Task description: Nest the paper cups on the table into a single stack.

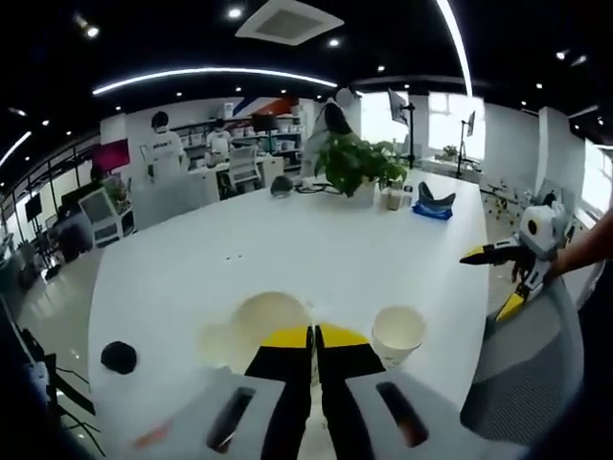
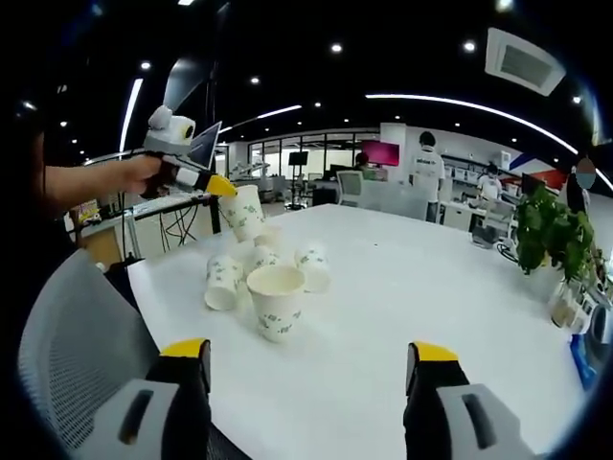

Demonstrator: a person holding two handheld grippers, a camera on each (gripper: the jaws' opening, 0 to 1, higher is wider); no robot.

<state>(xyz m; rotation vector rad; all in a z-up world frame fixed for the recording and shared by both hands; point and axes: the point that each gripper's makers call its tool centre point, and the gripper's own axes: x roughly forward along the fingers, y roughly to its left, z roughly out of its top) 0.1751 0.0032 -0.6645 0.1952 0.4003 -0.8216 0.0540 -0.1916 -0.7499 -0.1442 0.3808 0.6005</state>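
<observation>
Left gripper: fingers pinch lifted cup.
Right gripper: fingers wide, empty.
Loose cups: several on worktop, unstacked.

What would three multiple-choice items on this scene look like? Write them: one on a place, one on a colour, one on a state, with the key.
1. Where is the raised paper cup?
A. Lying on the floor
B. In the left tongs, above the cup cluster on the table
C. Inside a box

2. What colour are the tong tips?
A. Red
B. Yellow
C. Green

3. How are the right tongs?
A. Shut on a cup
B. Shut, empty
C. Open, empty

Answers: B, the right gripper view shows the left tongs pinching that cup; B, yellow tips show in both views; C, its jaws stand wide apart with nothing between.
</observation>
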